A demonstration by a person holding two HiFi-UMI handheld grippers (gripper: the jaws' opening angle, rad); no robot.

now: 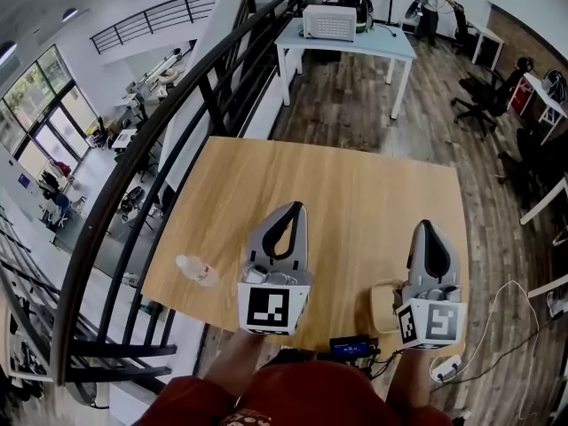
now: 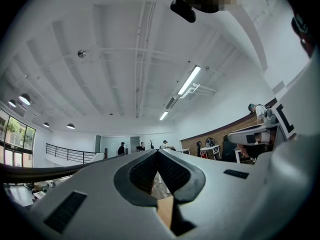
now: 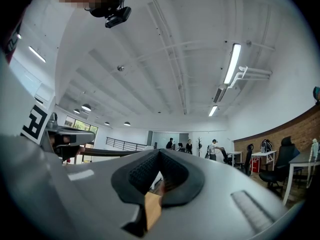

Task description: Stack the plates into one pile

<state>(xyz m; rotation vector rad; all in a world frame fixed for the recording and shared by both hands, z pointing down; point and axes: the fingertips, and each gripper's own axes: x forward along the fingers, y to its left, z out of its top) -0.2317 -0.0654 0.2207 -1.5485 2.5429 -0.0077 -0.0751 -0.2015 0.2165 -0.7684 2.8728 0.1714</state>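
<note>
Both grippers hover over the near part of a wooden table (image 1: 355, 185), pointing away from me. My left gripper (image 1: 295, 208) is shut with nothing between its jaws; in the left gripper view its tips (image 2: 157, 152) meet against the ceiling and far room. My right gripper (image 1: 422, 225) is likewise shut and empty, its tips (image 3: 159, 152) closed in the right gripper view. A cream rounded object (image 1: 384, 305) lies at the table's front edge just left of the right gripper, partly hidden by it. I cannot tell if it is a plate. No other plate shows.
A clear plastic bottle (image 1: 196, 271) lies at the table's left front corner. A black railing (image 1: 169, 122) runs along the left, with a drop beyond it. A white table with a box (image 1: 346, 34) stands further back. Office chairs (image 1: 484, 96) stand at the right.
</note>
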